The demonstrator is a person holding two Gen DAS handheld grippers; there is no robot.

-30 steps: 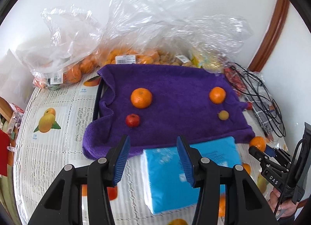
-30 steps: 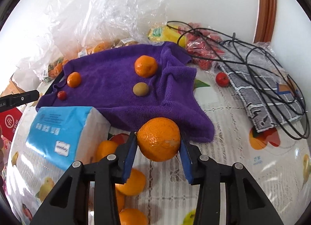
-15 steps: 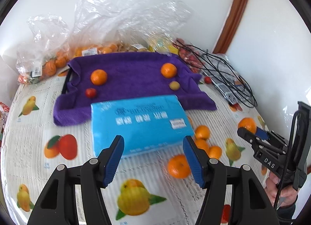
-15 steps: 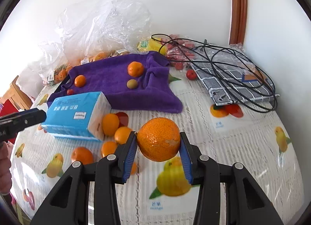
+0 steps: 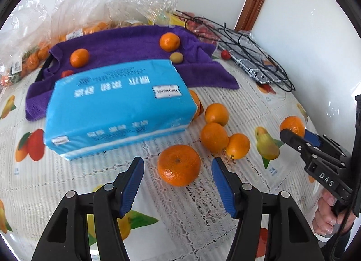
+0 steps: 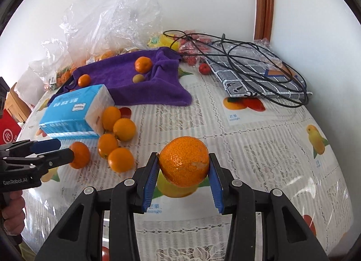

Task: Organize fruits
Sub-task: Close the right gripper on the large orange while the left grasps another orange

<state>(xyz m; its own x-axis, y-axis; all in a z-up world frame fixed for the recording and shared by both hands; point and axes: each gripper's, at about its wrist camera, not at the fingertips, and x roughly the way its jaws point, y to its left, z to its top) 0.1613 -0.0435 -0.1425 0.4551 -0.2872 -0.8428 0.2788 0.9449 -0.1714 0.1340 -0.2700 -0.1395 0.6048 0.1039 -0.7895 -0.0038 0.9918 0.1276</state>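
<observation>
Right tongs grip a mandarin; left tongs straddle another.

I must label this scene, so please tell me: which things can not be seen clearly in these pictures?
- Small red fruit, left wrist view: mostly hidden behind the blue tissue pack.
- Fruit in the plastic bags, both views: crumpled film hides type and count.
- Print on the tissue pack: too blurred to read.
- Red box, right wrist view: cut off by the edge.
</observation>
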